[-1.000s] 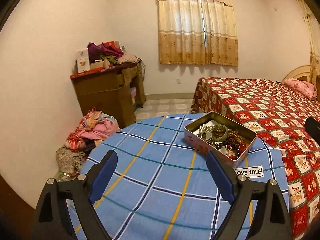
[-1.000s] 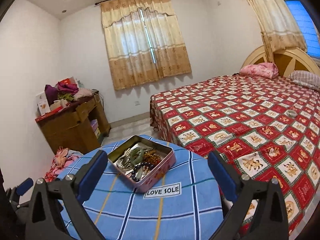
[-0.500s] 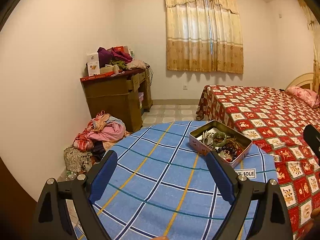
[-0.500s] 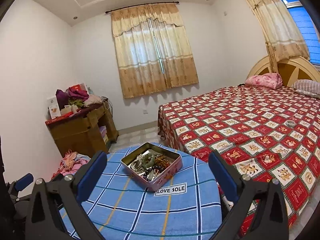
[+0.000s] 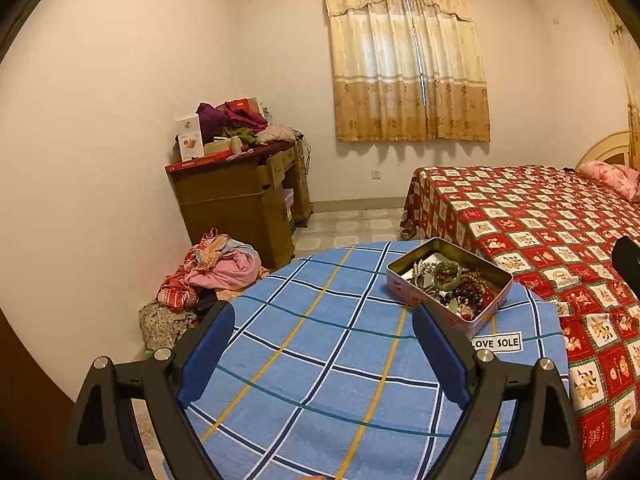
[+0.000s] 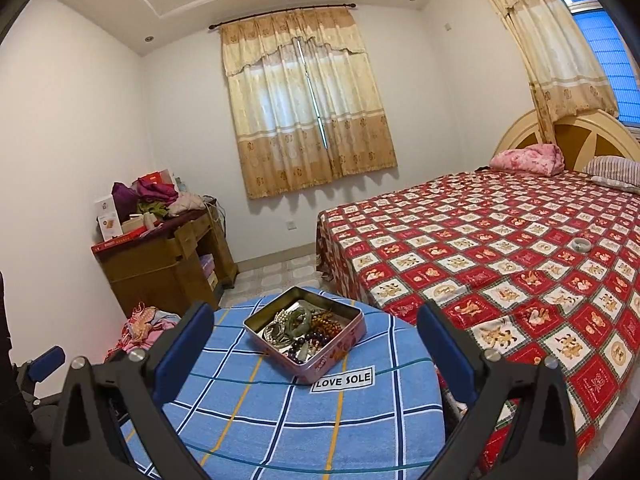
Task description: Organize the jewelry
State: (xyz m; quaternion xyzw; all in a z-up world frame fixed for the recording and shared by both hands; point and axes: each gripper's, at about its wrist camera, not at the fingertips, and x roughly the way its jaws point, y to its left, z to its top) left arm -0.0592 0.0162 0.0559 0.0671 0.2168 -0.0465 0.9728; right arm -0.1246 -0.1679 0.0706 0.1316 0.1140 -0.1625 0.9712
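Note:
A pink metal tin (image 5: 400,289) (image 6: 333,354) sits open on a round table under a blue checked cloth (image 5: 320,360) (image 6: 260,400). Inside it lie a green bangle (image 5: 450,270) (image 6: 300,317), dark bead strings (image 5: 464,294) (image 6: 308,340) and pearls in a tangle. My left gripper (image 5: 324,316) is open above the cloth, left of and short of the tin, holding nothing. My right gripper (image 6: 316,312) is open too, back from the tin with the tin seen between its fingers. A pale bangle (image 6: 581,245) rests on the bed.
A bed with a red patterned cover (image 6: 500,260) stands right of the table. A wooden desk (image 5: 240,200) piled with clothes and boxes is against the left wall, with a heap of clothes (image 5: 212,272) on the floor. A "LOVE SOLE" label (image 6: 343,379) marks the cloth.
Both grippers have drawn back and risen, so the tin looks smaller and farther in both views. Both stay open and empty; the tin has not moved.

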